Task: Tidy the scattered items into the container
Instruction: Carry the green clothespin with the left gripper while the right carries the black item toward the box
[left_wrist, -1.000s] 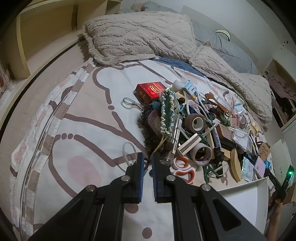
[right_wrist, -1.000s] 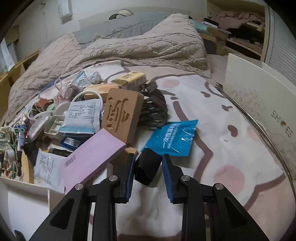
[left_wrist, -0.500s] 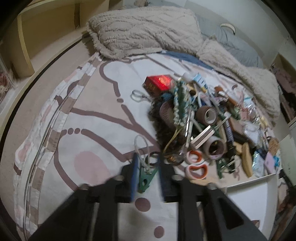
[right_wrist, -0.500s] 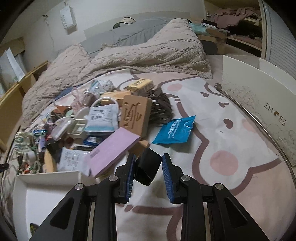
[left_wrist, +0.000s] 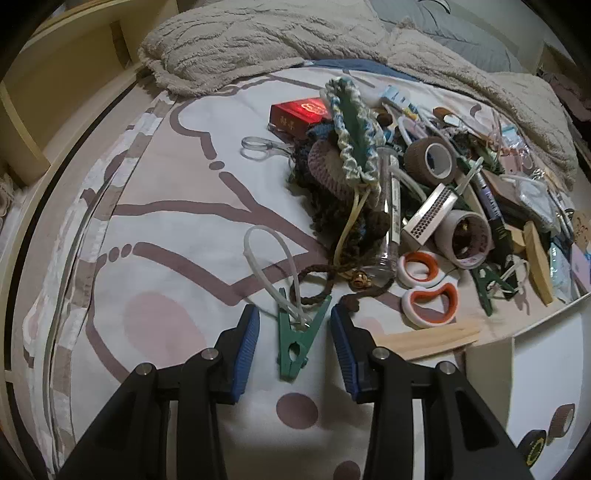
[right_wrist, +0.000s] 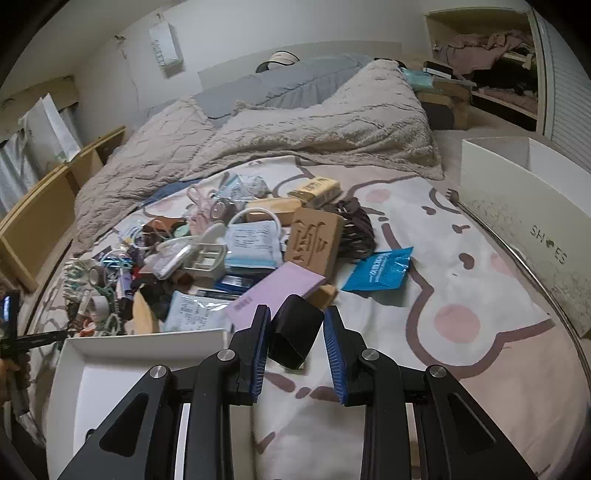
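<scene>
My left gripper (left_wrist: 294, 338): jaws just opening, astride the green clothespin (left_wrist: 297, 338) on the bed, not touching.
My right gripper (right_wrist: 293, 341): clamped on a black block (right_wrist: 295, 330).

Left tongs (left_wrist: 294, 334): two black angular arms, each ending in a finger faced on its inner side with a ribbed blue pad (left_wrist: 246, 341); two round silver screw heads sit on each arm behind the pad, one nearer the pad and one farther back; the arms widen toward the camera into flat black plates. Right tongs (right_wrist: 295, 343): same build; black arms, ribbed blue pads (right_wrist: 258, 347) on the inner faces, two silver screw heads per arm; triangular cut-outs show in the black plates behind the screws; no cables or markings visible.
</scene>
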